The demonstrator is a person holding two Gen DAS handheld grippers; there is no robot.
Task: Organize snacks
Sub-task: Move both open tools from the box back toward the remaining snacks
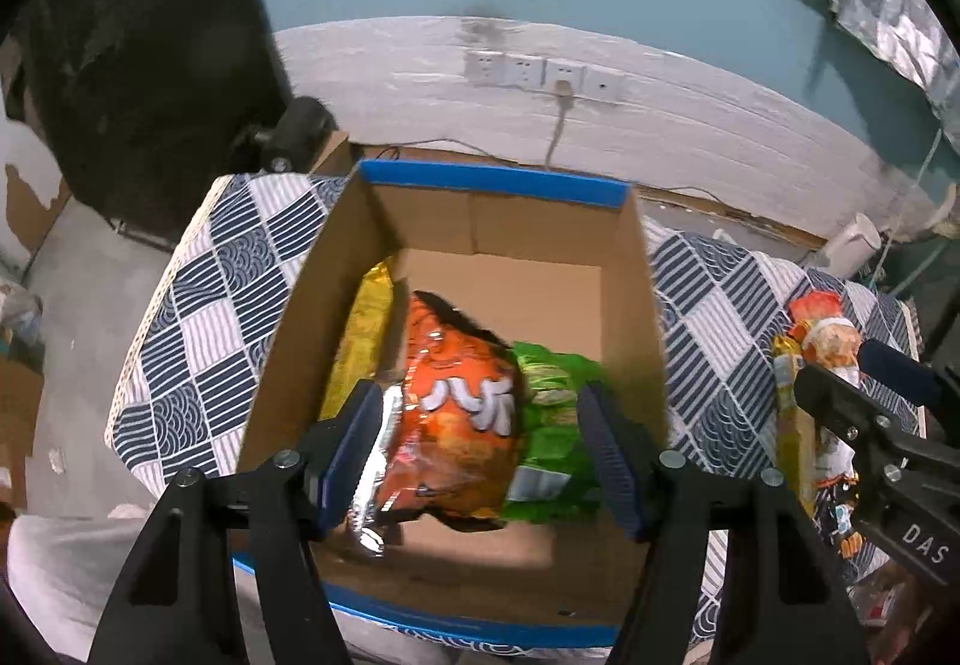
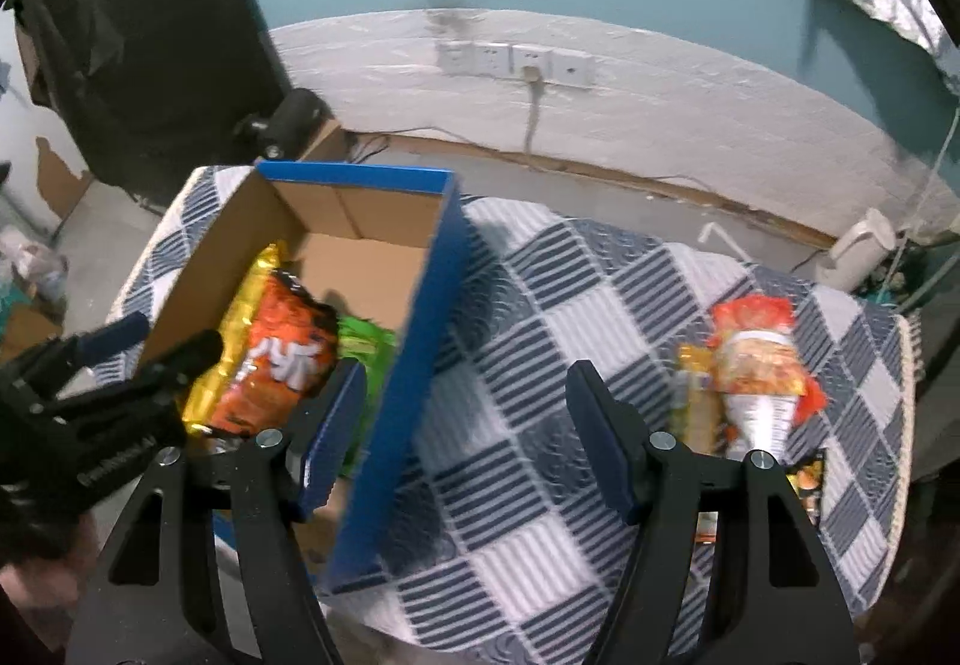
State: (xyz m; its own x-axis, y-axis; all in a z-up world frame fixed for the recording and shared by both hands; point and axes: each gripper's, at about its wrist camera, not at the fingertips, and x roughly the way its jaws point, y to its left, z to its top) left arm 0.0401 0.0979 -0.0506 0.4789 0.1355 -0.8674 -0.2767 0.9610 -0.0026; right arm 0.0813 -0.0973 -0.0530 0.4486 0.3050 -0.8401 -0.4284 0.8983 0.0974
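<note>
A cardboard box (image 1: 480, 221) sits at the surface's (image 2: 540, 365) left edge, holding orange (image 1: 462, 413), green (image 1: 558, 425) and yellow (image 1: 360, 341) snack bags. Both the left gripper (image 1: 480, 455) and right gripper (image 2: 468, 425) have jaws open and empty. More snacks (image 2: 756, 365) wait near the right edge, likely next.

Dim, perhaps motion-blurred fisheye views, edges warped.
</note>
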